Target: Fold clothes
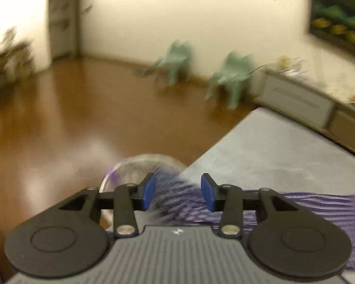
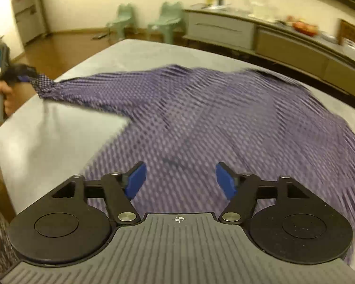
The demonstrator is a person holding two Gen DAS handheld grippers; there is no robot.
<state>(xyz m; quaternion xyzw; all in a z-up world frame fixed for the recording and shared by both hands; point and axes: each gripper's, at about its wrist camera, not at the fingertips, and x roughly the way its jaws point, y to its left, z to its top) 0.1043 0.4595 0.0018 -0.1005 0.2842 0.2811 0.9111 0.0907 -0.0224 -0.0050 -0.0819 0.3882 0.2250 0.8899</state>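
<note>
A purple checked garment (image 2: 201,118) lies spread across the grey desk (image 2: 59,142), one end bunched and lifted past its left edge.

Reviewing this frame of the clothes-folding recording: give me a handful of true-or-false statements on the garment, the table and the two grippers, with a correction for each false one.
1. The purple patterned garment lies spread on the grey table. True.
2. The right gripper is clamped on the garment. False: its jaws stand apart above the cloth, with nothing between the pads.
3. One end of the garment is bunched up at the left gripper, off the table's left edge. True.
4. The garment is already folded into a neat rectangle. False: it lies opened out and unfolded.
5. Two red chairs stand by the far wall. False: the two chairs are pale green.
</note>
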